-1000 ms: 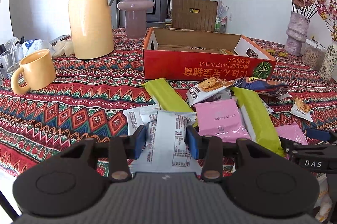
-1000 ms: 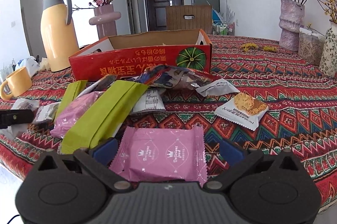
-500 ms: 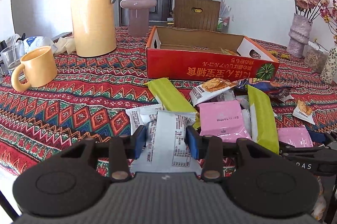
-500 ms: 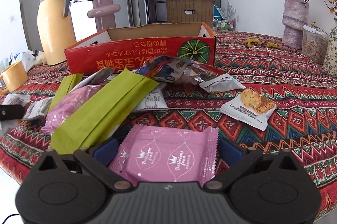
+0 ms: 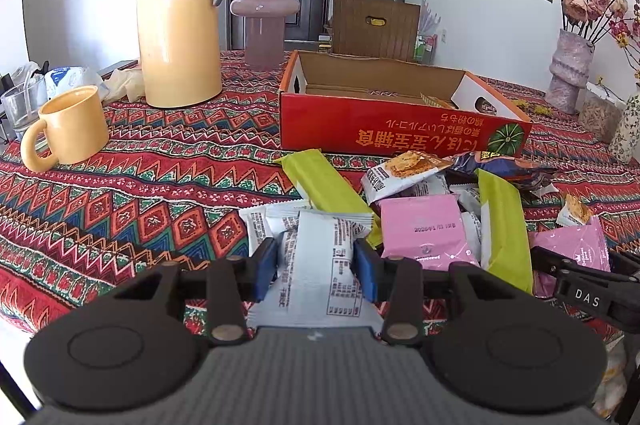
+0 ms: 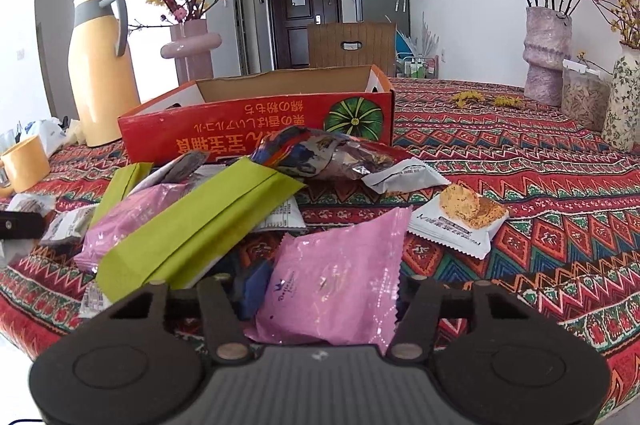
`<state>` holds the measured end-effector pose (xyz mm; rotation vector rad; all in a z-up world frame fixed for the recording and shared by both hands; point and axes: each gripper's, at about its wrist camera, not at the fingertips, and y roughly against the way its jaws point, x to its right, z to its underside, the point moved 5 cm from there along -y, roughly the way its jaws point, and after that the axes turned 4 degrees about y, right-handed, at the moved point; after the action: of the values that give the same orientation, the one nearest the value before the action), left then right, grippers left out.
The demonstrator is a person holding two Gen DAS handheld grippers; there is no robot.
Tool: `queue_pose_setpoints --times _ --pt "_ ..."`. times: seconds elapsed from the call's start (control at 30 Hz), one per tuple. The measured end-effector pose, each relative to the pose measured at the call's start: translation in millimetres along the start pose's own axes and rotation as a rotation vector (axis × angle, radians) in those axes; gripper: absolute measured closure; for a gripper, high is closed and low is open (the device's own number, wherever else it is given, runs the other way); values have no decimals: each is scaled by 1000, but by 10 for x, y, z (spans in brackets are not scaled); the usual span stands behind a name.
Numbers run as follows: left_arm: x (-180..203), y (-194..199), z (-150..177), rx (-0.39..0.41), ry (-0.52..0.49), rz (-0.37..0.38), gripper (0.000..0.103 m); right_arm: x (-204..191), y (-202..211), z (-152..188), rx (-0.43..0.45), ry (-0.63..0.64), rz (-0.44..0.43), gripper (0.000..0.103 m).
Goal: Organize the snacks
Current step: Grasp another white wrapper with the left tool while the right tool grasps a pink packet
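Closing right tongs (image 6: 320, 289) on pink packet (image 6: 340, 277), left tongs (image 5: 316, 265) clamping white packet (image 5: 320, 257) before red box (image 5: 400, 129); next, lifting both into box.

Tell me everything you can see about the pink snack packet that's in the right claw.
The pink snack packet is a flat, glossy foil-like pouch with crimped, serrated ends and small dark print with a crown logo. It sits between the fingers of the right claw, whose jaws are closing on it, so it is buckled and tilted, its far corner raised. It lies at the near edge of the snack pile on the patterned tablecloth, beside a green wrapper.
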<state>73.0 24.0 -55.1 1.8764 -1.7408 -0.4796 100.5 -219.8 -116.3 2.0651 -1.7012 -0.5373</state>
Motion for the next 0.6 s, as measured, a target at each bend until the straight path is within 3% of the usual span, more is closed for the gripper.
queue_pose_setpoints --times 0.2,0.37,0.6 --pt "16 -7 -28 8 4 5 61 4 17 -13 19 -3 -1 53" --pt "36 -11 -89 24 8 12 60 19 54 -39 37 -4 -5 64" --pt "68 -62 -125 26 8 15 60 31 37 -36 33 -4 -10 63"
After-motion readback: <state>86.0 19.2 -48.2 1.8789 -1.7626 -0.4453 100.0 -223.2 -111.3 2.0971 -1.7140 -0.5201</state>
